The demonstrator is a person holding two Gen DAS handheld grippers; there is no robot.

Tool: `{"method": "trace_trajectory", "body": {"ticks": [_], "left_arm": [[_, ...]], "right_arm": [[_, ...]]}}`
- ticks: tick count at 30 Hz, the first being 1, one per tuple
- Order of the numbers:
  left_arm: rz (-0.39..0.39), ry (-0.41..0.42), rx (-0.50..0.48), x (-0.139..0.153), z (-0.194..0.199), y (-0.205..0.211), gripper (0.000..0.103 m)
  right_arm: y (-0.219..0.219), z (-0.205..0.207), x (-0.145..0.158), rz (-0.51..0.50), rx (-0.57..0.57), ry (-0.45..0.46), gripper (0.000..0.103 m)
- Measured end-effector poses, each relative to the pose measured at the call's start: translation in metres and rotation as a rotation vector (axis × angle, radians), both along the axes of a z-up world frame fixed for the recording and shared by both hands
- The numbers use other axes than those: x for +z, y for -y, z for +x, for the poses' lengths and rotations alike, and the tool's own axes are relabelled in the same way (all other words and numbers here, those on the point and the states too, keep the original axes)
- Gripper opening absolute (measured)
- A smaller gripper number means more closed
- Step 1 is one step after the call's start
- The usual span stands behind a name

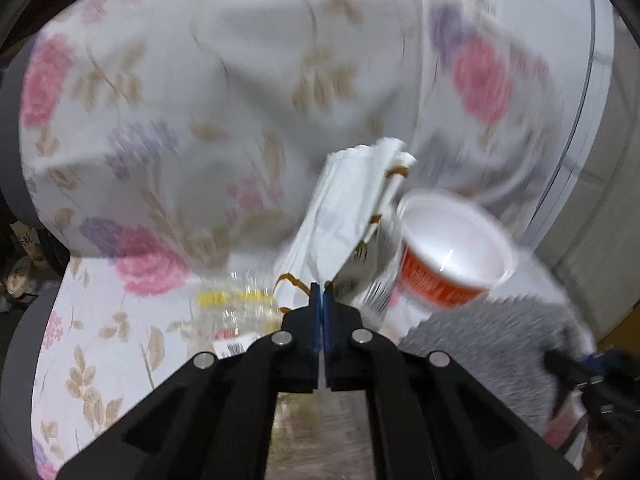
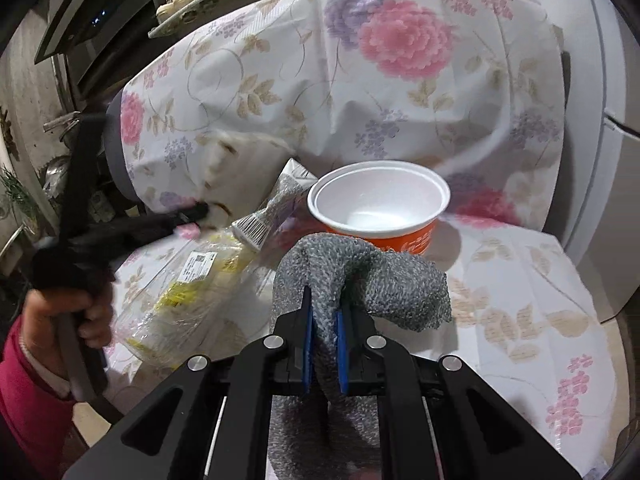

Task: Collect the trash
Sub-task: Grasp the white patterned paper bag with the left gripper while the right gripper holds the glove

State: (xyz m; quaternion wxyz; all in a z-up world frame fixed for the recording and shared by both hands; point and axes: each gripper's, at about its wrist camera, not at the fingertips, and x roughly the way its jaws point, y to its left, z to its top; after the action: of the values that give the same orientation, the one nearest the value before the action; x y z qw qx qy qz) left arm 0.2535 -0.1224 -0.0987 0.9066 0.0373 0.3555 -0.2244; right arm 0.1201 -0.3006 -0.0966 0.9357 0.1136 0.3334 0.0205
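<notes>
Left gripper [image 1: 320,292]: the fingers are pressed together at the lower edge of a white paper bag [image 1: 344,216]; whether the paper is actually caught between the pads cannot be told through the blur.
White paper bag: it is seen rising from the left fingertips, with brown handles.
Right gripper [image 2: 325,312]: a grey knitted cloth [image 2: 360,276] is pinched between the blue pads, bunched over the fingertips.
Foam cup [image 2: 378,210]: orange-sided and white inside, it is stood upright just beyond the cloth.
Clear plastic wrapper [image 2: 188,292]: crumpled with yellow print, it is laid left of the right fingers.
Flat packet [image 2: 276,208]: barcoded, between wrapper and cup.
Floral cover [image 2: 520,280]: everything is rested on it.
</notes>
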Motion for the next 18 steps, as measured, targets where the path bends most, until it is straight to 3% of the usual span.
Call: {"method": "trace_trajectory", "body": {"ticks": [4, 9, 12, 18], "left_arm": [[-0.091, 0.082, -0.01, 0.043, -0.024, -0.018, 0.0], [-0.153, 0.104, -0.049, 0.075, -0.063, -0.031, 0.0], [-0.169, 0.097, -0.074, 0.077, -0.093, -0.03, 0.0], [-0.216, 0.029, -0.167, 0.052, -0.138, -0.019, 0.0]], "right_arm": [[0.01, -0.005, 0.013, 0.006, -0.05, 0.052, 0.009], [0.023, -0.026, 0.045, 0.043, -0.089, 0.126, 0.009], [0.031, -0.046, 0.063, 0.046, -0.113, 0.15, 0.009], [0.049, -0.087, 0.079, 0.094, -0.146, 0.175, 0.009]]}}
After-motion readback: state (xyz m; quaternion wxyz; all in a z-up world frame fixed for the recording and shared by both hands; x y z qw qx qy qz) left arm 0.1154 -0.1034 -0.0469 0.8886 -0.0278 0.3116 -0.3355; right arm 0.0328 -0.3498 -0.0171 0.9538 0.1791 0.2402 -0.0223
